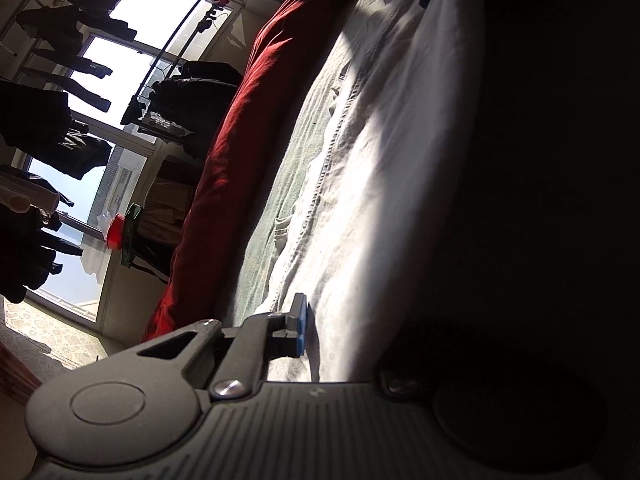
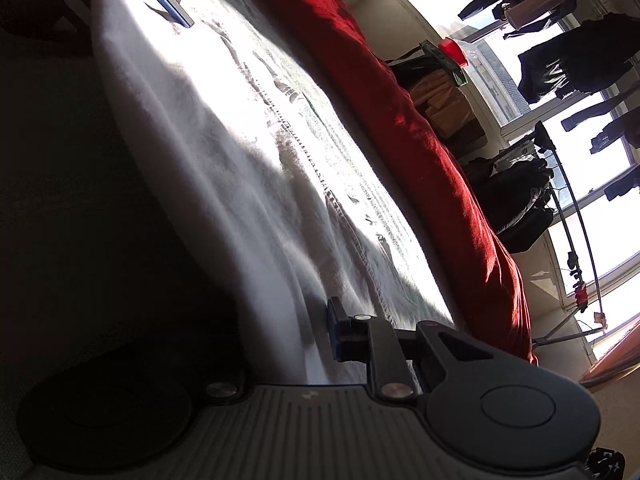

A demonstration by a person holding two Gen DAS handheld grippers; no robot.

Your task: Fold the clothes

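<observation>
A white cotton garment with a stitched hem (image 1: 360, 184) lies spread along the near edge of a bed covered by a pale green woven sheet (image 1: 292, 184). The left gripper (image 1: 310, 330) is clamped on the garment's edge at one end, its blue pad pressing into the cloth; the second finger is lost in shadow. The right gripper (image 2: 320, 334) is clamped on the same edge at the other end, again with only one blue-padded finger lit. In the right wrist view the left gripper appears far along the hem, so the two are well apart with a long run of cloth between them.

Beyond the hem, a strip of bare sheet lies open up to a long dark red rolled quilt (image 1: 248, 128) along the bed's far edge. Behind it stand large bright windows (image 1: 132, 60) with dark clothes on a drying rack (image 1: 60, 120) hanging in front.
</observation>
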